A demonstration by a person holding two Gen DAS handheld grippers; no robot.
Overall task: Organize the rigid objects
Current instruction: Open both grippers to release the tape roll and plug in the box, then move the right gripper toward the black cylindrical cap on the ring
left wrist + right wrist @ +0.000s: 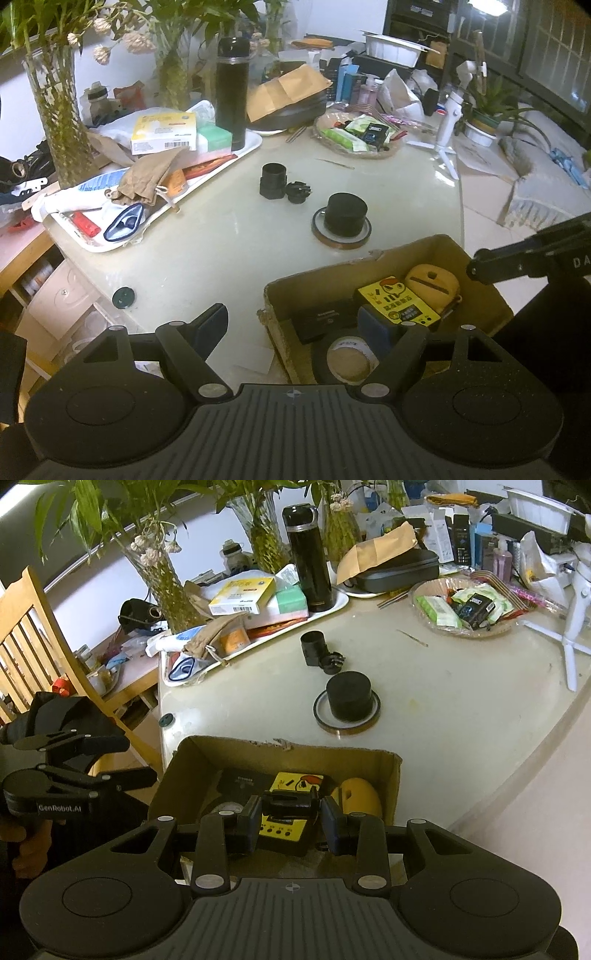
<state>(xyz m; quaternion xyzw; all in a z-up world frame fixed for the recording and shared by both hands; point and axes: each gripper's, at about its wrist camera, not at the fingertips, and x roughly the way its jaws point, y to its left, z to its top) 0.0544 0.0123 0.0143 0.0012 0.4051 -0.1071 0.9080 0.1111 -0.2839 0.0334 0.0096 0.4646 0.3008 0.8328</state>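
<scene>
Boxed: several items in cardboard box (391,775)
Left: three black parts (349,696) on table
Right gripper (290,818): jaws flank black clamp (290,805), contact unclear
Left gripper (295,325): spread, empty

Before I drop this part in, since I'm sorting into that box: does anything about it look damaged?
Yes. The cardboard box's far rim is torn and ragged, and its near-left corner is frayed. The right gripper hangs over it with a small black part between its fingers.

One cardboard box (391,775), one tape ring (347,722), one black flask (308,554), three black cylindrical parts (349,696) on the table.
</scene>
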